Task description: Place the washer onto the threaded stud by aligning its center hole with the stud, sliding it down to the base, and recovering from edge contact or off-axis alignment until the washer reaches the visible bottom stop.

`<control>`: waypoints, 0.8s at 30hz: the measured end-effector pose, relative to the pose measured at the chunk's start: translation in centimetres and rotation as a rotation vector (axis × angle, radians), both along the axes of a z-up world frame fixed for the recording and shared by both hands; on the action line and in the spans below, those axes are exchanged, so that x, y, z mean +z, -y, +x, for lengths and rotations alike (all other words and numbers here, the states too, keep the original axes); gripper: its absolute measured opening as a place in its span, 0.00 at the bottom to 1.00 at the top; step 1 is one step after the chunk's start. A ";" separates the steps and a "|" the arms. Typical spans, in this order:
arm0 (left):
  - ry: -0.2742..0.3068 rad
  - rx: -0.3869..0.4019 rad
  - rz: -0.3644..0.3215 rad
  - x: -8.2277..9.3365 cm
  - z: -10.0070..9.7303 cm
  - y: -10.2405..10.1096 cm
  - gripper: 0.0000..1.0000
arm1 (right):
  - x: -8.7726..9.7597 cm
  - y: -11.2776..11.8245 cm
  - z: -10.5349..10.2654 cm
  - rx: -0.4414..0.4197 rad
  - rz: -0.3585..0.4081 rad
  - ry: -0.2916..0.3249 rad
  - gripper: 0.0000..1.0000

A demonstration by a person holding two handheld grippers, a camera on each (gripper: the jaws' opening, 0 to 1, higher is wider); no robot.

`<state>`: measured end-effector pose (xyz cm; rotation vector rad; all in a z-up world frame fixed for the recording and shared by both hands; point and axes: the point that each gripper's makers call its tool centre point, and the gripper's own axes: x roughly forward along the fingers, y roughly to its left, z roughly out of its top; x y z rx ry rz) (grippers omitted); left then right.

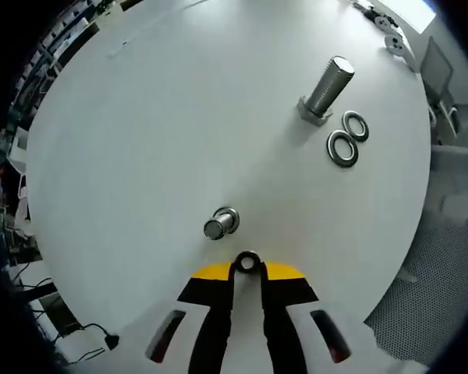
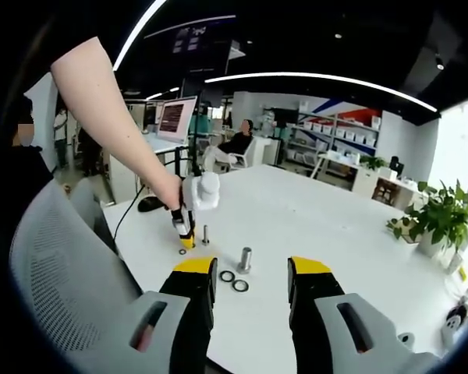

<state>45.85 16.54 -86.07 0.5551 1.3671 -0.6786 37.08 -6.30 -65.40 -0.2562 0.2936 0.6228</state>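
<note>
Altogether two studs (image 1: pixel 221 224), three washers (image 1: pixel 342 147).

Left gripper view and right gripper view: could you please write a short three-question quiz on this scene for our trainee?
1. True or false: the washer in the left gripper already sits on the small stud.
2. How many loose washers lie on the table beside the large stud? A one, B two, C four.
3. Fill in: the right gripper has its jaws ____.
Key: 1 false; 2 B; 3 open.
</note>
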 end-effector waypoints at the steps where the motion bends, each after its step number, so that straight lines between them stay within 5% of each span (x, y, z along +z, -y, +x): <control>1: 0.002 0.021 -0.017 0.0 0.0 0.0 0.11 | 0.0 0.0 0.0 0.000 -0.003 -0.001 0.38; 13: 0.028 -0.021 -0.033 0.1 -0.4 0.4 0.12 | -0.1 -0.1 0.0 0.004 -0.004 -0.004 0.38; 24: 0.036 0.087 -0.043 0.1 0.4 -0.1 0.09 | -0.1 0.1 0.0 0.000 -0.006 -0.001 0.38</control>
